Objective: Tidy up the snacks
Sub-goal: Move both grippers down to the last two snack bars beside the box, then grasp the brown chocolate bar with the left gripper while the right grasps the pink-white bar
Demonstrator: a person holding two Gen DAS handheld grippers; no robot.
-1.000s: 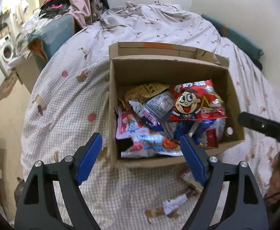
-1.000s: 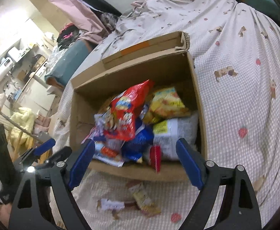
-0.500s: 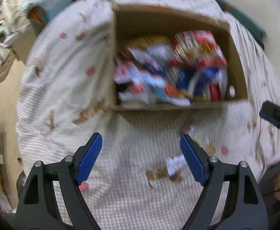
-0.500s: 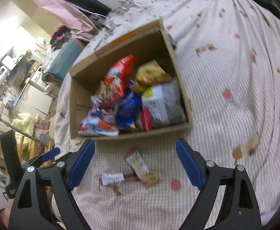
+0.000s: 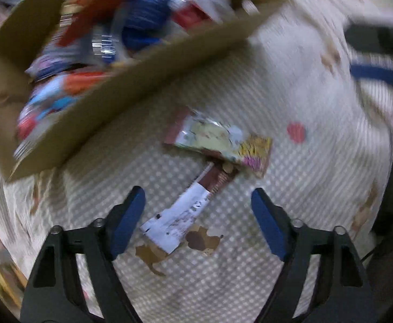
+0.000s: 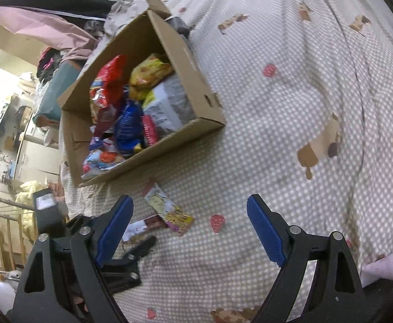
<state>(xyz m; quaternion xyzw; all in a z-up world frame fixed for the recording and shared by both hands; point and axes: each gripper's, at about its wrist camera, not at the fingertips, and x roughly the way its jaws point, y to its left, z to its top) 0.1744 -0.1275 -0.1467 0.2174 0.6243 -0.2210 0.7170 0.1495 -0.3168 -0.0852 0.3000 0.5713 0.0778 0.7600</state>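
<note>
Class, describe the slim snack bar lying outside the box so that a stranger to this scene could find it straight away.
Start at the open cardboard box of snacks on the checked bedspread. Just in front of its near wall two packets lie loose, touching. The snack bar is the narrow one nearer the left hand-held gripper, with a white end and brown end, unlike the wider yellow and pink packet.

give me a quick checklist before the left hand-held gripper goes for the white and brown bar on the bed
1. Left hand-held gripper open and empty: ok.
2. White and brown bar lined up between its fingers: ok.
3. Bar free of the yellow packet: not ok, their ends overlap.
4. Right hand-held gripper open, clear of the bar: ok.
5. Room left in the cardboard box: cannot tell, it looks full.
</note>
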